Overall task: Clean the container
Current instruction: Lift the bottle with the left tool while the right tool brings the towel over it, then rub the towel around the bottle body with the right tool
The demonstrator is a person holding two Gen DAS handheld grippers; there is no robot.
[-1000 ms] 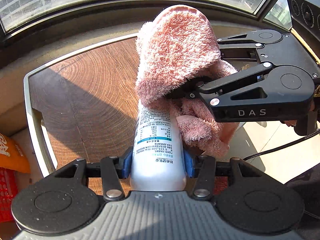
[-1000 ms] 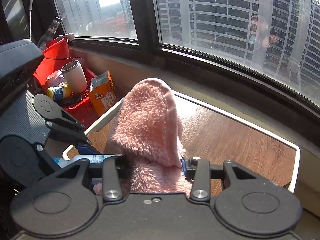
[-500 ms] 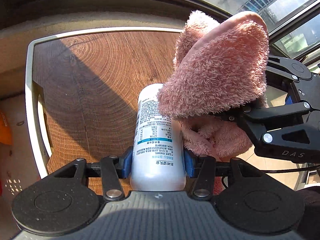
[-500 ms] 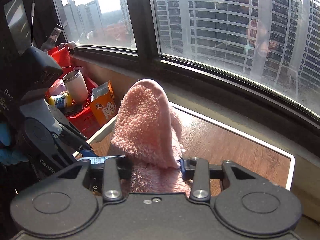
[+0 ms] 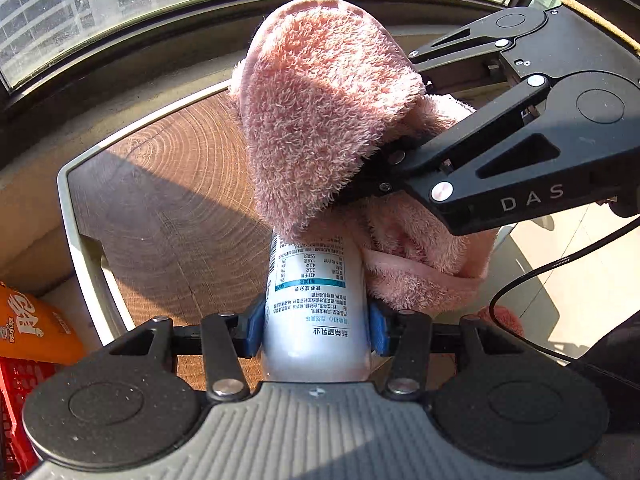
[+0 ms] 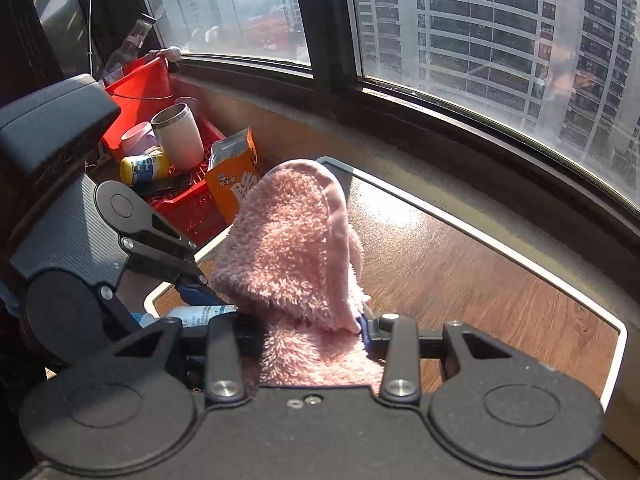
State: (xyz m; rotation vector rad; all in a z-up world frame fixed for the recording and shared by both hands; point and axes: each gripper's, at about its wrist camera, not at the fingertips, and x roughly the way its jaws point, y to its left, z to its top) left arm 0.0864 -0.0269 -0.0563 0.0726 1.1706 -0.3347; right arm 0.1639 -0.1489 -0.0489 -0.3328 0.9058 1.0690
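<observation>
My left gripper [image 5: 316,328] is shut on a white bottle [image 5: 316,304] with a printed label, held out over the wooden tray table. A fluffy pink cloth [image 5: 320,120] covers the bottle's far end. My right gripper [image 6: 304,328] is shut on that pink cloth [image 6: 292,256], which stands up in a hood shape before it. In the left wrist view the right gripper [image 5: 384,172] comes in from the right, its fingers buried in the cloth. In the right wrist view the left gripper [image 6: 200,292] sits at the left and only a sliver of the bottle [image 6: 200,314] shows.
A wooden tray table [image 5: 160,200] with a pale raised rim [image 6: 480,236] lies below, by a curved window. A red crate [image 6: 180,204] left of it holds a steel cup [image 6: 176,136], a yellow can and an orange snack bag [image 6: 232,188]. A black cable [image 5: 540,276] hangs at the right.
The cloth has slid back over the bottle's far end after being off to its right half a second ago. The left gripper's view swung back toward the window.
</observation>
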